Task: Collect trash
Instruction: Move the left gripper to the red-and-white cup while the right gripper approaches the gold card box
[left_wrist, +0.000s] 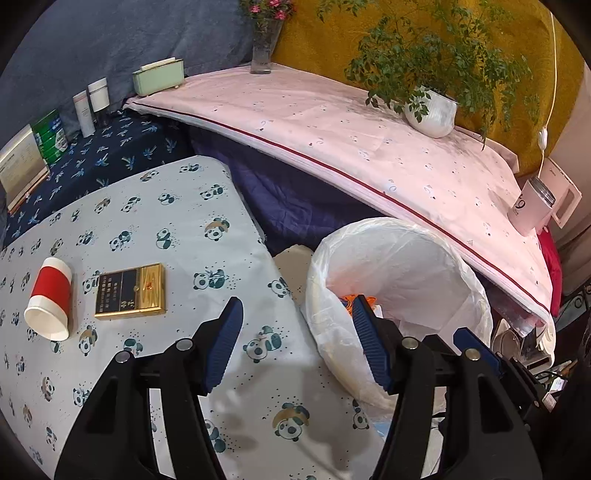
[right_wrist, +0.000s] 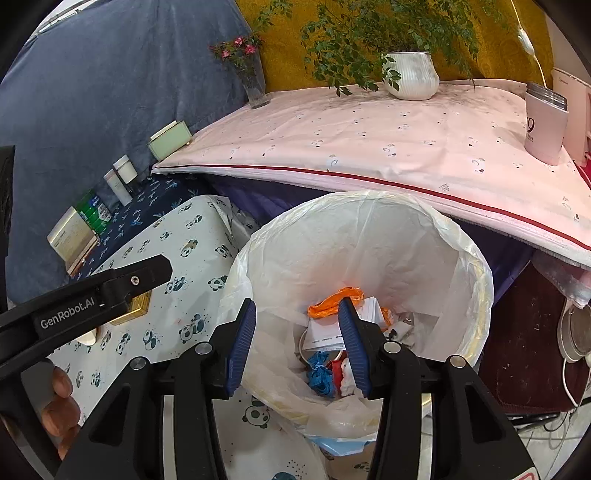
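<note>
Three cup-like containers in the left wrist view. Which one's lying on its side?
The red-banded paper cup on the panda tablecloth, open mouth toward the camera. The glass vase and the pink tumbler both stand upright on the pink cloth.

Panda-print tablecloth; red-banded white cup; gold-and-black box; seemingly orange scrap in white bin liner.

Both views are evenly and brightly lit, with soft shadows cast on the worktop. Straight lines are bent by fisheye distortion, and corners are blacked out.
</note>
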